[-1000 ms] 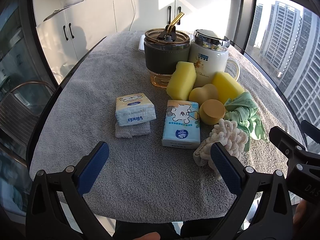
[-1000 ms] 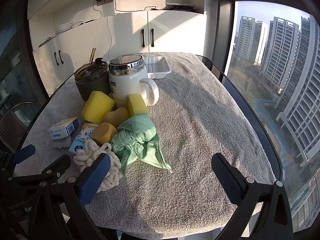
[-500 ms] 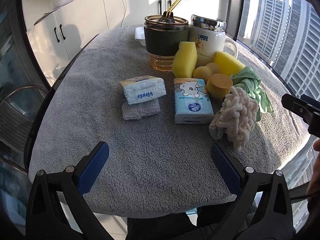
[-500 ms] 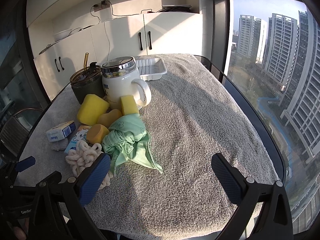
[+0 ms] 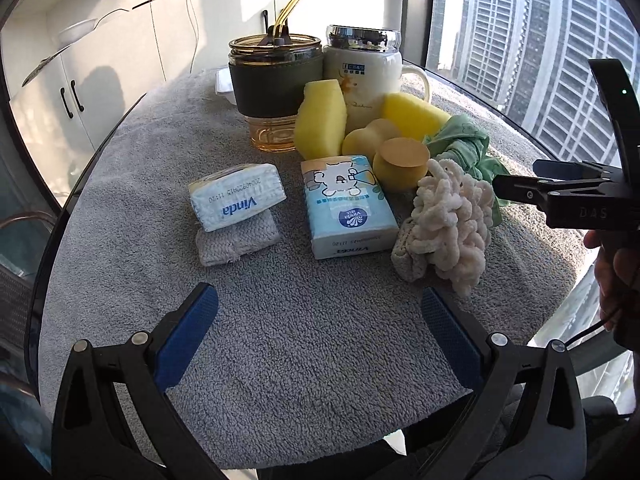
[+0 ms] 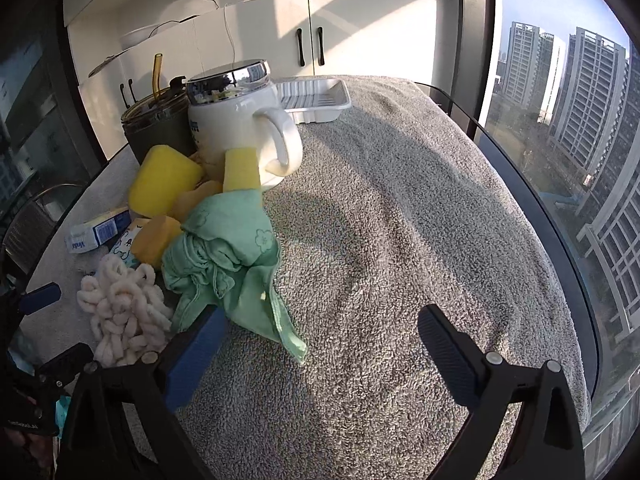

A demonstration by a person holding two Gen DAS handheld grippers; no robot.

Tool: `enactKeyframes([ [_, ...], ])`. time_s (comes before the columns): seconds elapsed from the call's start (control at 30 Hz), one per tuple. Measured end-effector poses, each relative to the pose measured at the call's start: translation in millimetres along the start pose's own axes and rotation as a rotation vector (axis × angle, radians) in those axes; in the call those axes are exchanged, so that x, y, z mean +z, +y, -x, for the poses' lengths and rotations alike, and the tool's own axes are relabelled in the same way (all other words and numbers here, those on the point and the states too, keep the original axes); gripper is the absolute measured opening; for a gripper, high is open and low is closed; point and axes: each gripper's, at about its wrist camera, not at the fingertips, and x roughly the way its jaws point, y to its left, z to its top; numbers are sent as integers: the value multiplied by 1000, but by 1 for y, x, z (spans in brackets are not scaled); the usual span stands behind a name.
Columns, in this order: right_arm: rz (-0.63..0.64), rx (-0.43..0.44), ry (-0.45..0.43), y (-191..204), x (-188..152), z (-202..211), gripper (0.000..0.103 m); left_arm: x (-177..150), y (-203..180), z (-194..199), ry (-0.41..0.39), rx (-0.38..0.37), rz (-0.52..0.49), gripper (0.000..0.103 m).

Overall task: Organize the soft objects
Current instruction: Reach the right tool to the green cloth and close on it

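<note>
left wrist view: left gripper (image 5: 320, 332) spread wide, empty, over bare grey towel (image 5: 304, 392). far of it two tissue packs (image 5: 349, 205), cream chenille cloth (image 5: 454, 220), yellow sponges (image 5: 321, 120), green cloth (image 5: 466, 142), tumbler (image 5: 276, 84) and mug (image 5: 366, 76) behind.

right wrist view: right gripper (image 6: 320, 354) spread wide, empty, left finger (image 6: 194, 364) just beside green cloth (image 6: 228, 256). white tray (image 6: 312, 98) far.

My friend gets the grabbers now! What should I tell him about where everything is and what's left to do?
Left hand-held gripper: open, empty, over the bare towel near the table's front.
Right hand-held gripper: open, empty, its left finger beside the green cloth.
Soft things lie bunched together: two tissue packs, yellow sponges, cream mop head, green cloth.
White tray behind the mug looks empty.
Done: nothing sorted. Left: everything.
</note>
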Motion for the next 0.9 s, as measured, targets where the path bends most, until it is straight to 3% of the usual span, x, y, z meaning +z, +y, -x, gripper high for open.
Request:
enactKeyframes([
  [0.2,47,47,19,8,10,-19,92,16,30,7,-31,7,72,103],
  [0.3,12,116,25,7,16,-25,91,20,41,11,-47,-13,108,103],
  [0.63,-60,258,55,12,34,-26,90,27,46,12,-68,-69,130,103],
  [0.77,-94,277,57,6,36,-24,93,30,50,11,-81,-117,156,103],
  [0.9,-82,299,105,16,35,-37,94,33,50,5,-60,-109,156,103],
])
